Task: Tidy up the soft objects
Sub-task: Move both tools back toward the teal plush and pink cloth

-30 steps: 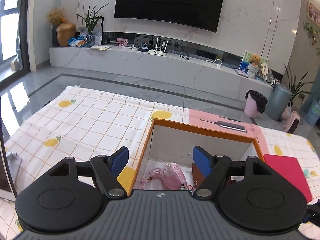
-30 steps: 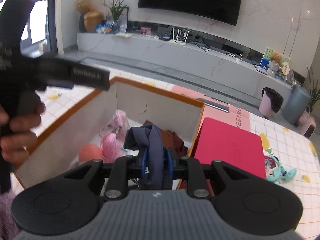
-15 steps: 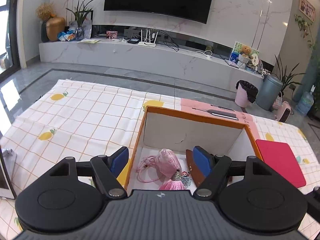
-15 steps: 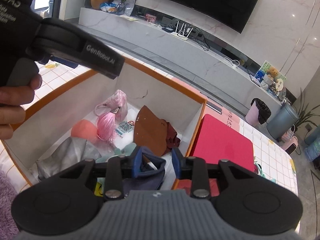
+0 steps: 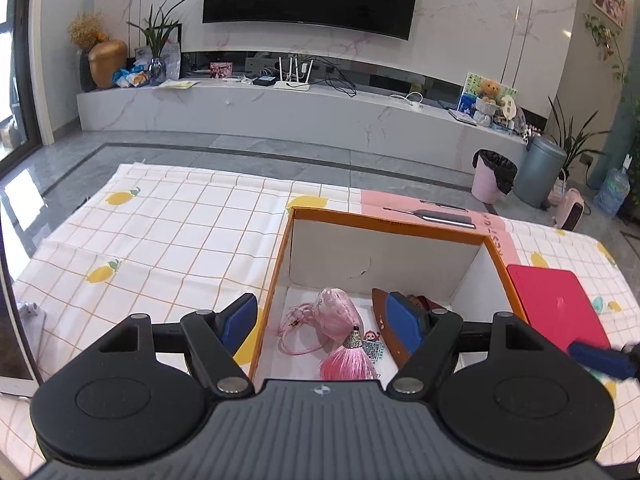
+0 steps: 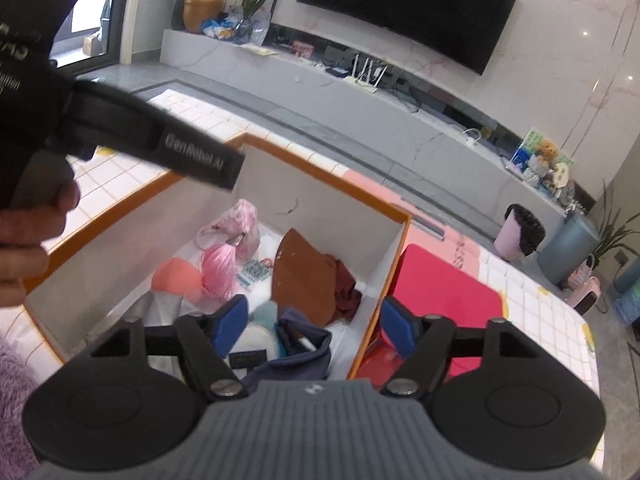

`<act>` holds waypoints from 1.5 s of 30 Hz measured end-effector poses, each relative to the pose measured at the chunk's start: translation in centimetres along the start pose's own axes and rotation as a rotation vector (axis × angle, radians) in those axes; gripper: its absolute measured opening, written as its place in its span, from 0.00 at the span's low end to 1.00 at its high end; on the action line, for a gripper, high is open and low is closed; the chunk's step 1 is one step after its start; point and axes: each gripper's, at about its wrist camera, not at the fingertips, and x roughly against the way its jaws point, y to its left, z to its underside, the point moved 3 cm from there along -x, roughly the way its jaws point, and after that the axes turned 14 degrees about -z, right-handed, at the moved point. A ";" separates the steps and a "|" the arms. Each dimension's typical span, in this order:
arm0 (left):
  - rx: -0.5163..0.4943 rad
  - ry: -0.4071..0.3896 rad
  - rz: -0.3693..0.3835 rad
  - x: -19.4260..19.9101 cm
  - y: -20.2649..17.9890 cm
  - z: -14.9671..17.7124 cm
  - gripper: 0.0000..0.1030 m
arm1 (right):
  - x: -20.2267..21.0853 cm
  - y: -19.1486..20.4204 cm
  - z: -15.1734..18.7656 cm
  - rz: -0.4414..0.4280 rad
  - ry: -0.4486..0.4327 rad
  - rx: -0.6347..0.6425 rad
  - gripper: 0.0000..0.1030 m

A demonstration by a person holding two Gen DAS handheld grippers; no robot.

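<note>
The jaws of the right gripper (image 6: 310,326) are opening and are seen spread wide, with nothing pressed by the blue pads; a navy fabric pouch (image 6: 294,350) lies slack between and just below them, inside the orange-rimmed box (image 6: 326,168), its mouth gaping. Beyond the jaws a brown leather piece (image 6: 306,276), a pink tassel (image 6: 220,266) and a pink drawstring bag (image 6: 244,220) are seen on the box floor. A red mat (image 6: 444,288) lies outside the box wall, by the right-hand pad. The jaws of the left gripper (image 5: 322,318) are held wide and empty above the near end of the same box, the pink bag and tassel lying between and beyond them
</note>
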 end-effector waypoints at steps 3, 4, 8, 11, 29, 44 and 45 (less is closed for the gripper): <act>-0.040 -0.007 -0.017 0.3 -0.6 -0.1 0.84 | 0.2 0.0 -0.4 0.017 -0.022 0.000 0.95; -0.046 -0.013 -0.020 0.4 -0.8 -0.2 0.84 | 0.3 -0.1 -0.5 0.013 -0.034 -0.005 0.97; -0.061 -0.021 -0.003 1.2 -1.7 -0.4 0.84 | 0.9 -0.7 -1.1 0.030 -0.077 -0.027 0.97; -0.087 -0.039 -0.003 2.2 -2.4 -0.5 0.84 | 1.7 -1.5 -1.6 0.065 -0.096 -0.026 0.97; -0.031 -0.018 0.133 7.3 -9.1 -0.3 0.84 | 10.0 -19.3 2.9 0.356 -0.077 -0.128 0.98; -0.257 -0.052 0.156 8.3 -18.5 5.3 0.84 | -2.9 -24.9 13.0 0.110 0.088 -0.370 0.55; -0.273 -0.051 0.160 8.3 -18.9 5.5 0.84 | -3.4 -25.2 13.3 0.141 0.103 -0.360 0.55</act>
